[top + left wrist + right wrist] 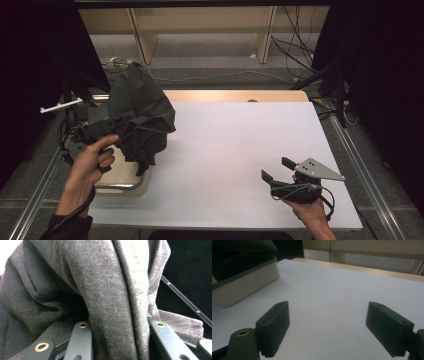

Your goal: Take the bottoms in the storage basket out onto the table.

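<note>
A dark grey cloth garment (140, 112) hangs bunched above the cream bin (122, 186) at the table's left edge. My left gripper (117, 122) is shut on a thick fold of the garment (112, 302), which runs up between its jaws. My right gripper (277, 169) rests low near the front right of the white table (235, 145), open, with nothing between its fingers (274, 325). The bin (244, 285) also appears at the left of the right gripper view, with dark cloth above it.
A wooden strip (235, 96) runs along the table's far edge. Metal rails (365, 170) flank the table on both sides. Cables (295, 45) lie on the floor behind, near wooden shelf legs (262, 35).
</note>
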Available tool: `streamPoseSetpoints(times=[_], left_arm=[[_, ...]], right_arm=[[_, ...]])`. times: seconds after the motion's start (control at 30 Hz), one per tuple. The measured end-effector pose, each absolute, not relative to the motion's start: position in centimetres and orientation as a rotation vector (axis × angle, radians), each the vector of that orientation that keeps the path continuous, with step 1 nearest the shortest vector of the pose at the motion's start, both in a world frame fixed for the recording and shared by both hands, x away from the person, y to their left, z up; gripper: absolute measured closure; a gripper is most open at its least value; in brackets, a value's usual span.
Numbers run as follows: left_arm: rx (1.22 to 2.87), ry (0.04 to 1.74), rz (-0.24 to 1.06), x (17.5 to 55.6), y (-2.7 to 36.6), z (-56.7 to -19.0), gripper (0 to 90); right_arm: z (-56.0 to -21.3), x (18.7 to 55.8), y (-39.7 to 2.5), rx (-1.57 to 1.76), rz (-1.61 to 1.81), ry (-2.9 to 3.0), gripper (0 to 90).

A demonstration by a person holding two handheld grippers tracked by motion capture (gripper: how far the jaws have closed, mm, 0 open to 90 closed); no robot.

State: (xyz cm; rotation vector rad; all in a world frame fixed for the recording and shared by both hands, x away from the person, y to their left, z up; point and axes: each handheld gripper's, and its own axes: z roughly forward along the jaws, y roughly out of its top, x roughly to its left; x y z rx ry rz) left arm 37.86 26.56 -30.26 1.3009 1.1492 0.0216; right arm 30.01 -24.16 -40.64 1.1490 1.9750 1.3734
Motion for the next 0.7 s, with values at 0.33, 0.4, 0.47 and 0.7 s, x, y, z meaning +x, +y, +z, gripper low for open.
streamPoseSetpoints(times=[0.33,0.4,0.47,0.7], left_arm=[[1.345,1.074,-0.019,38.3,23.5,-29.2,67.0],[1.361,1.064,-0.023,38.6,22.5,-29.1,67.0],[1.380,1.052,-0.036,38.8,21.7,-29.2,67.0],[1.407,0.999,-0.079,39.5,19.6,-28.7,67.0]], right_arm=[[-40.7,30.1,-24.2,1.149,1.372,1.971,20.2],[-40.7,30.2,-24.2,1.153,1.369,1.972,20.2],[-40.7,30.2,-24.2,1.155,1.372,1.965,20.2],[-40.7,30.2,-24.3,1.158,1.367,1.960,20.3]])
